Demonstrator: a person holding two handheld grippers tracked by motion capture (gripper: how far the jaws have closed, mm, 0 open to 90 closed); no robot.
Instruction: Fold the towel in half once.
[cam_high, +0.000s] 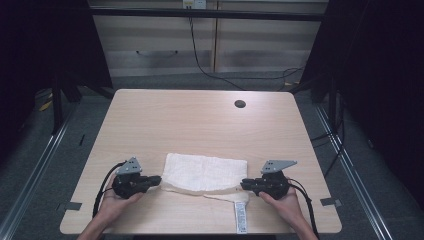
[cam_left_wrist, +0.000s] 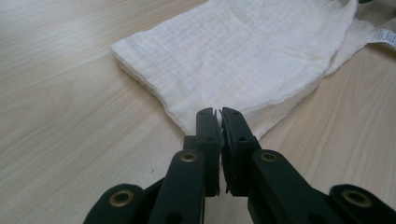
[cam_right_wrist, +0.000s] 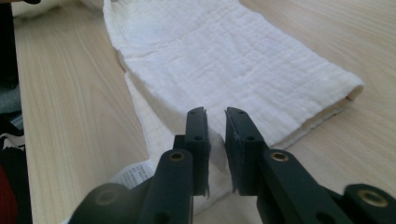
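Folded white cloth (cam_high: 206, 173) lies flat on the table (cam_high: 200, 120), near your edge, between both grippers. Its label (cam_high: 241, 217) trails off the near right corner toward you. Your left gripper (cam_high: 158, 179) sits at the cloth's near left corner: jaws only a sliver apart, with a thin cloth edge in the slit; I can't tell if the pads still press it. Your right gripper (cam_high: 243, 184) is at the near right corner: jaws parted a narrow gap, cloth below, nothing clamped.

Light wood-grain desk (cam_high: 200, 120), rounded corners, with a round cable hole (cam_high: 240, 104) near its far right. Black cable (cam_high: 200, 62) hangs before pale cabinets (cam_high: 165, 45) behind. Grey floor (cam_high: 45, 150) around.
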